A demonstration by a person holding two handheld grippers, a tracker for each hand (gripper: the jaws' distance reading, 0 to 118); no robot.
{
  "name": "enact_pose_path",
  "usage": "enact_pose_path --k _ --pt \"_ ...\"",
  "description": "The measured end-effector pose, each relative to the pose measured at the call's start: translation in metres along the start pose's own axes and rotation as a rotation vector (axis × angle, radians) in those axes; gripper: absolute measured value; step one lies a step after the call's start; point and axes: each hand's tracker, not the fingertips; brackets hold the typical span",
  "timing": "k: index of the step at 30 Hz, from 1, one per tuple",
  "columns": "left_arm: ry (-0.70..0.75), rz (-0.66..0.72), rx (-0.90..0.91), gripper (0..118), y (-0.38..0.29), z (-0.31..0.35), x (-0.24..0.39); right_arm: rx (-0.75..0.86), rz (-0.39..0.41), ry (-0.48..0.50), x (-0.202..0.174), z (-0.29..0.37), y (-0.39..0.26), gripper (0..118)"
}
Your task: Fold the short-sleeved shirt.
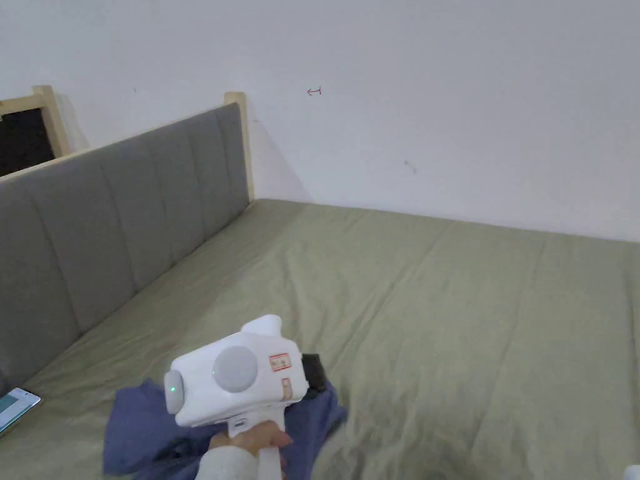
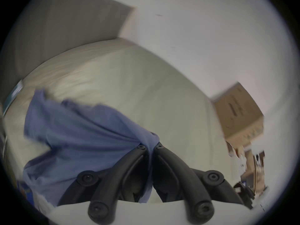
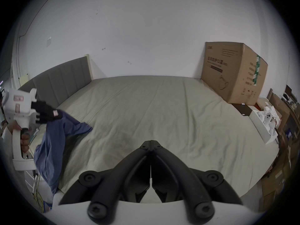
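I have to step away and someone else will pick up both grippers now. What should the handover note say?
Left gripper: shut on the blue shirt, holding a bunched part up over the near left side of the bed.
Right gripper: shut, empty, above the bed.
Shirt: crumpled, partly draped off the bed edge.
Done: shirt picked up.
Left: spread it flat, then fold everything.

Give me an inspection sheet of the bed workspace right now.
Surface: bed sheet, olive, lightly creased.
Job's things: blue shirt, bunched, lifted by one pinched part, the rest trailing on the bed's near left edge.
Clutter: phone by the headboard; cardboard box at the far right corner.
Grippers: left tool shut on the shirt; right tool shut, holding nothing, above the sheet.
Cables: yellowish wires beside the bed, lower left.
Surroundings: white wall; stacked goods on the right.
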Motion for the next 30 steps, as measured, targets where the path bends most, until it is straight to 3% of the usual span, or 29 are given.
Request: enact_pose_path --k 8,11,13,18,19,21,22,23,25,30 --pt "-0.488 -0.234 -0.064 3 -0.026 -0.011 0.203 0.106 -0.085 -0.177 0.072 0.041 0.019 0" --pt "-0.588 -0.316 -0.1 3 -0.064 -0.014 0.249 0.126 -0.14 -0.26 0.107 0.055 0.02 0" --pt "-0.497 -0.401 -0.134 3 -0.096 -0.034 0.269 0.122 -0.176 -0.31 0.13 0.061 0.016 0" --pt "-0.28 -0.443 -0.433 6 -0.189 -0.126 0.266 0.043 -0.282 -0.369 0.172 0.062 -0.006 0" --pt "-0.222 -0.445 -0.491 13 -0.208 -0.142 0.262 0.033 -0.29 -0.371 0.178 0.062 -0.011 0" --pt "-0.179 -0.46 -0.575 70 -0.235 -0.16 0.253 0.012 -0.297 -0.383 0.186 0.061 -0.018 0" --pt "-0.172 -0.433 -0.599 94 -0.243 -0.163 0.249 0.001 -0.298 -0.39 0.19 0.059 -0.022 0" --pt "-0.181 -0.412 -0.613 94 -0.248 -0.165 0.246 -0.007 -0.3 -0.394 0.193 0.057 -0.024 0" --pt "-0.219 -0.373 -0.588 105 -0.244 -0.157 0.241 -0.024 -0.315 -0.397 0.197 0.053 -0.025 0" --pt "-0.244 -0.35 -0.477 105 -0.191 -0.125 0.24 -0.029 -0.32 -0.36 0.185 0.046 -0.02 0"
